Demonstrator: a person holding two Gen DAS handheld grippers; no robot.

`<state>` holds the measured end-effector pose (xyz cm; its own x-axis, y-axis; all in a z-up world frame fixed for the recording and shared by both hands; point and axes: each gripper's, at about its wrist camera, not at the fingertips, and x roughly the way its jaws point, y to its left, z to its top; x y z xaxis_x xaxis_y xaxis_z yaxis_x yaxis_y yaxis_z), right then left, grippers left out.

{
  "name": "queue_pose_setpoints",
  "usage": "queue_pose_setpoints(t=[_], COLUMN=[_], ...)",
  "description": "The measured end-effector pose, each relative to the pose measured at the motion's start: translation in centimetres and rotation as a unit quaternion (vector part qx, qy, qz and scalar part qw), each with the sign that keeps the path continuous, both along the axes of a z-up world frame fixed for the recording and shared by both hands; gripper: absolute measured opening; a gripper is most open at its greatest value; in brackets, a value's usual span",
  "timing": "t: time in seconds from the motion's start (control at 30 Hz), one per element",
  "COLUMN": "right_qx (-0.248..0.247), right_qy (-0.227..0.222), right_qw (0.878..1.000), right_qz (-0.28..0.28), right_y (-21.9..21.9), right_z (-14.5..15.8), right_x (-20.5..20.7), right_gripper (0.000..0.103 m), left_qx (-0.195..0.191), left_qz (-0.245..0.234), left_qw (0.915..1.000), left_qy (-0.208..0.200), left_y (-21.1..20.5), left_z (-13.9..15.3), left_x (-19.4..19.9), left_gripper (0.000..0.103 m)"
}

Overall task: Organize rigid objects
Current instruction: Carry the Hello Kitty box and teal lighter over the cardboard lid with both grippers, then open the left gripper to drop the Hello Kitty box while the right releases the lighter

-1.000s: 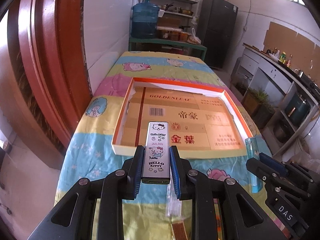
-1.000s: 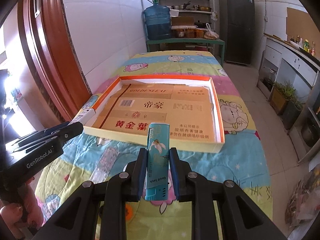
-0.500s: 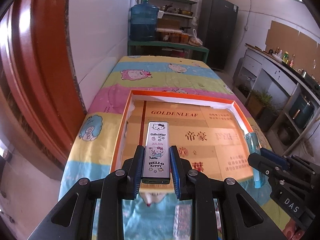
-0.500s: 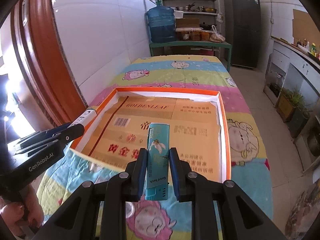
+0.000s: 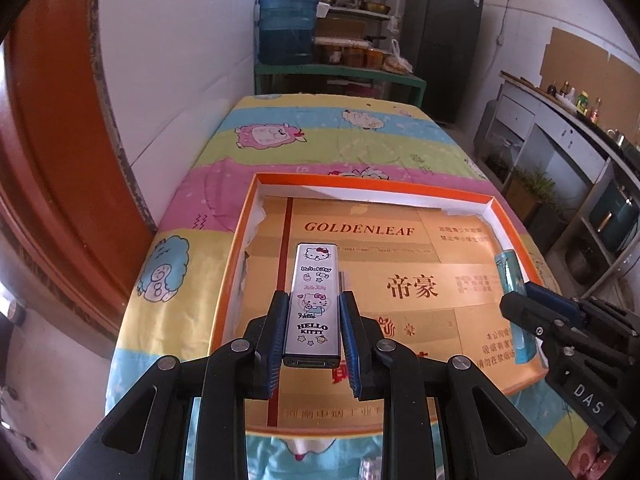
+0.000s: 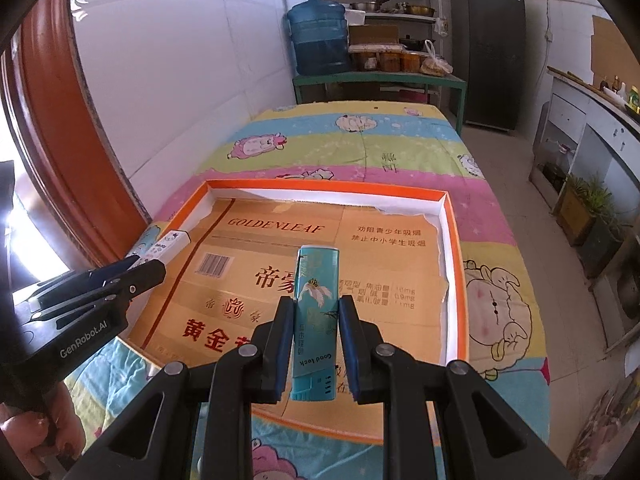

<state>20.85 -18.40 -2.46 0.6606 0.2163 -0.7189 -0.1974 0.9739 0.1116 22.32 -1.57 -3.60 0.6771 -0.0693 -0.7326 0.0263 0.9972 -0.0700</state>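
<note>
My left gripper (image 5: 314, 300) is shut on a silver Hello Kitty lighter (image 5: 314, 300) and holds it above the near left part of the orange-rimmed box (image 5: 372, 179). My right gripper (image 6: 316, 306) is shut on a teal lighter (image 6: 316, 312) and holds it above the near middle of the same box (image 6: 320, 185). The box is lined with gold cardboard and has nothing lying in it. The right gripper with the teal lighter (image 5: 510, 276) shows at the right of the left wrist view. The left gripper with its lighter (image 6: 170, 242) shows at the left of the right wrist view.
The box lies on a table with a colourful cartoon cloth (image 5: 332, 128). A white wall (image 6: 180, 80) and a red-brown door frame (image 5: 52, 128) run along the left. A green shelf with a blue water jug (image 6: 320, 40) stands beyond the table's far end. Cabinets stand at the right.
Both grippers have moved forward, from before the box's near edge to above its inside. Each still holds its lighter.
</note>
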Motion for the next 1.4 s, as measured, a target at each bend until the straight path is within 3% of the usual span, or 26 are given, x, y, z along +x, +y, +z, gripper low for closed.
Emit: queue_pose_setpoints(t=[0.63, 1.4], right_qx=[-0.008, -0.023], right_qy=[0.039, 0.054], right_qw=[0.999, 0.998], right_qz=[0.004, 0.002], right_y=[0.4, 0.8], right_z=[-2.9, -4.8], right_x=[2.6, 3.6], right_gripper=[0.023, 0.023], left_qx=[0.006, 0.010], left_qz=[0.001, -0.009], left_qw=[0.9990, 0.9993], left_qy=[0.043, 0.034], left_y=[-0.5, -1.0], left_z=[-3.6, -5.0], left_x=[2.6, 3.0], left_gripper=[0.026, 0.029])
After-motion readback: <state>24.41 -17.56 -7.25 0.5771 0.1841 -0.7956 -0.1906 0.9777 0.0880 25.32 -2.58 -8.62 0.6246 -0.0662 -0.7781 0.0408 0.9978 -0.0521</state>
